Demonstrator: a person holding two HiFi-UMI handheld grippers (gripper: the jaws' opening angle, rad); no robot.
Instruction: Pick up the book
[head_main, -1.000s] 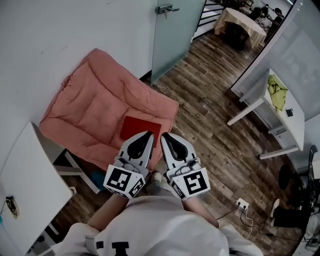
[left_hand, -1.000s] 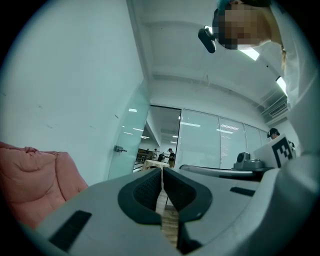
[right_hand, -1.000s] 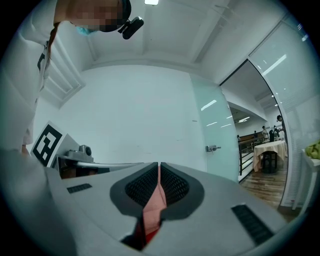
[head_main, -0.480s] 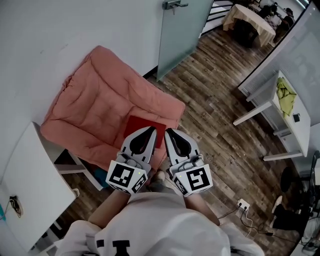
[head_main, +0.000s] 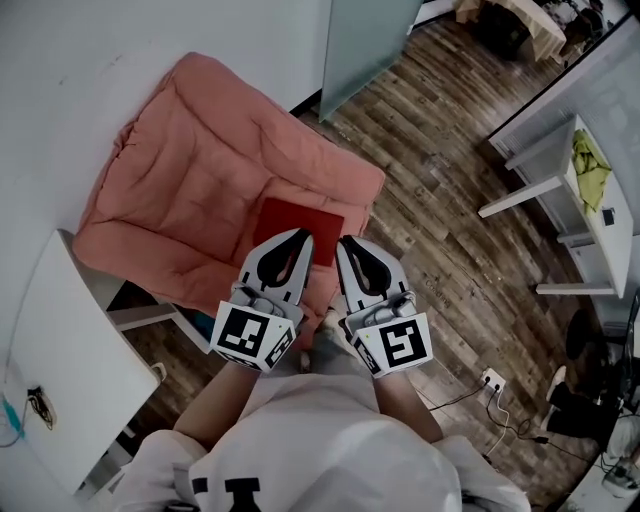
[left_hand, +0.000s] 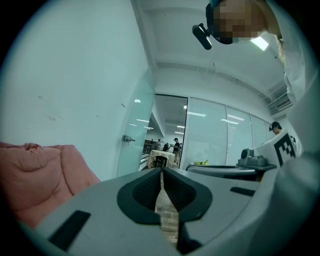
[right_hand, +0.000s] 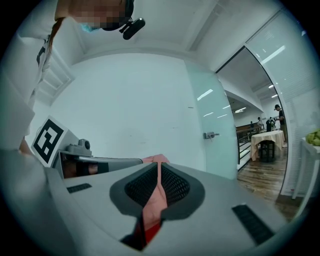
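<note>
Left gripper (head_main: 303, 237): I hold it out in front of me. Its jaws are closed tip to tip with nothing between them, and only floor shows through the slit in its own view.
Right gripper (head_main: 346, 243): it sits just beside the left one and points the same way. Its jaws are also closed and empty, with a strip of pink and red behind the slit.
Book (head_main: 300, 220): red, lying flat on the pink cushion (head_main: 190, 180) near its front edge.
Book and grippers: in my head view the left tip overlaps the book's near edge and the right tip sits off its right corner. I cannot tell whether either touches it.
Cushion: spread against the white wall (head_main: 90, 60), rumpled and quilted.
Around it: wood floor (head_main: 440, 190) to the right and a glass door (head_main: 365, 40) beyond the cushion.
</note>
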